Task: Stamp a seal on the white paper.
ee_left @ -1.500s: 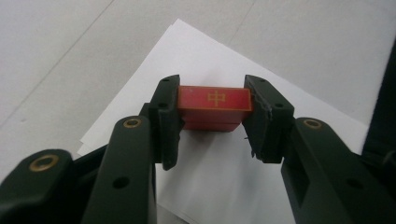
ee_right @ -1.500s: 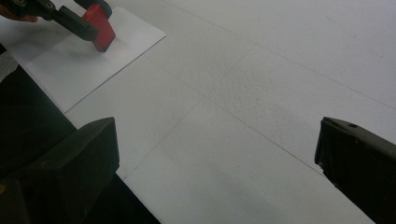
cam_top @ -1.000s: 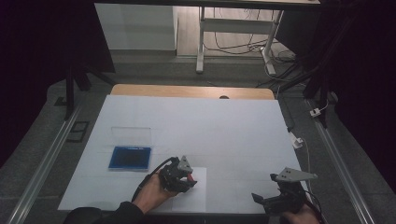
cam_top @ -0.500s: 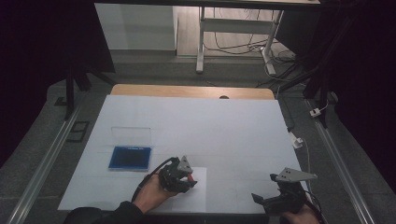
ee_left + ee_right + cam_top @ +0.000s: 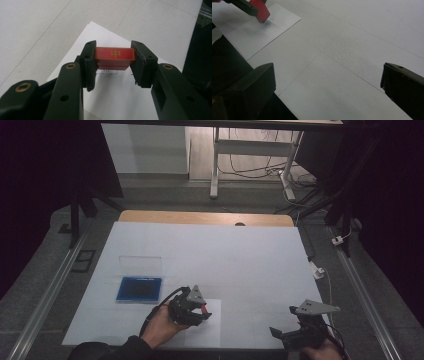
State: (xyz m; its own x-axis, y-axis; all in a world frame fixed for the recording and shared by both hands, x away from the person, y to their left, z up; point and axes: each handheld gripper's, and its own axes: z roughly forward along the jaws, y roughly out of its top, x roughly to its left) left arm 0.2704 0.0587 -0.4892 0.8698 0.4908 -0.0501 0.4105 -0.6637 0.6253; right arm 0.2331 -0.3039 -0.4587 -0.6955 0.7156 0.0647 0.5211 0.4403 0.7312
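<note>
A red stamp block [image 5: 115, 56] with a gold character on its top sits between the jaws of my left gripper [image 5: 113, 67], which is shut on it. It hangs just above a white paper sheet [image 5: 117, 97], over a small blue printed rectangle [image 5: 108, 72]. In the high view the left gripper [image 5: 197, 311] holds the red stamp [image 5: 203, 309] over the sheet [image 5: 207, 327] near the table's front edge. My right gripper [image 5: 295, 332] rests at the front right, open and holding nothing. Its own view shows the red stamp [image 5: 260, 11] and the paper sheet [image 5: 254, 32] at the upper left.
A blue ink pad [image 5: 139, 289] lies in an open clear case, lid [image 5: 141, 264] folded back, left of the sheet. The white table cover [image 5: 225, 260] stretches far ahead. A wooden strip [image 5: 205, 217] edges the back. Dark rails run along both sides.
</note>
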